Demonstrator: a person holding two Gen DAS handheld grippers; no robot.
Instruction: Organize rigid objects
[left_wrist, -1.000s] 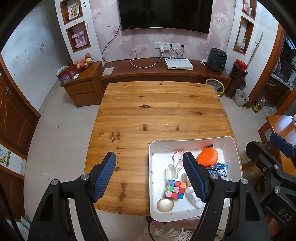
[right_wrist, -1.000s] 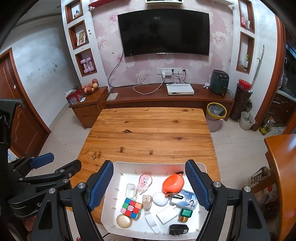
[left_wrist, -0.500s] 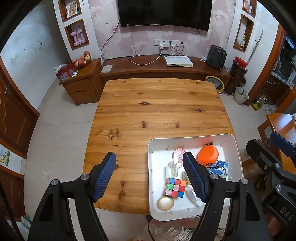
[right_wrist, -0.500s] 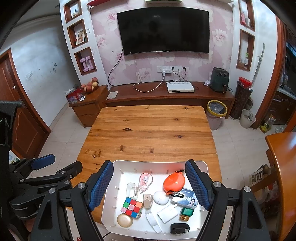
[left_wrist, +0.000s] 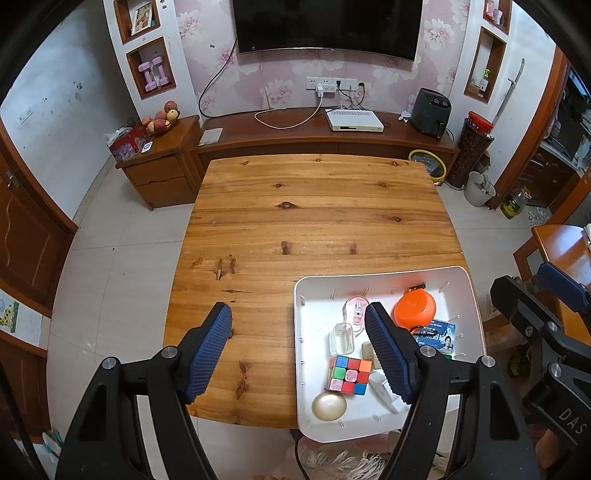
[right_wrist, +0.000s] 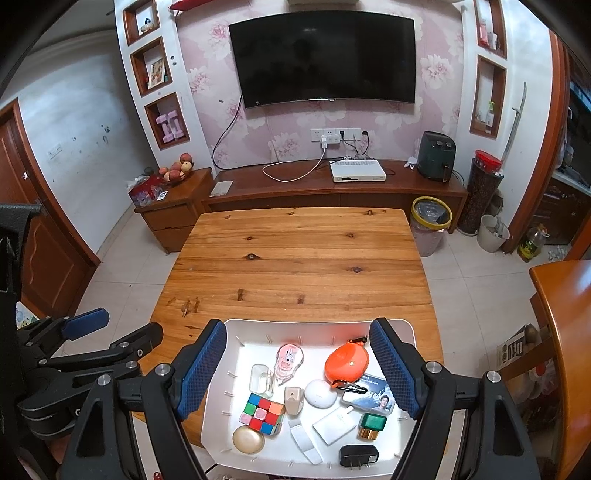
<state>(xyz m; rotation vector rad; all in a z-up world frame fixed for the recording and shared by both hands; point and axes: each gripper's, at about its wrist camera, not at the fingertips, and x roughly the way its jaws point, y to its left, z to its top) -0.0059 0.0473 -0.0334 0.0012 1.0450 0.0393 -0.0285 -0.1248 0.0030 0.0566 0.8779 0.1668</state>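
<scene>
A white tray (right_wrist: 236, 391) (left_wrist: 301, 332) sits at the near right corner of the wooden table (right_wrist: 299, 266) (left_wrist: 317, 221). It holds several small items: a colour cube (right_wrist: 263, 412) (left_wrist: 350, 374), a gold oval case (right_wrist: 248, 439) (left_wrist: 328, 405), an orange round case (right_wrist: 347, 362) (left_wrist: 414, 308), a white puck (right_wrist: 320, 393), a black plug (right_wrist: 359, 455), a green box (right_wrist: 372, 425). My right gripper (right_wrist: 297, 363) hangs open above the tray. My left gripper (left_wrist: 299, 343) is open too, over the tray's left edge and bare wood, nothing between its fingers.
A low wooden TV bench (right_wrist: 332, 188) with a white box and a dark air fryer (right_wrist: 437, 160) stands beyond the table. A yellow-rimmed bin (right_wrist: 430, 221) is at the far right corner. Another wooden table (right_wrist: 565, 332) is on the right.
Both views have shifted slightly, so the table and tray sit a little lower in frame. Both grippers stay open, and nothing in the tray has moved.
</scene>
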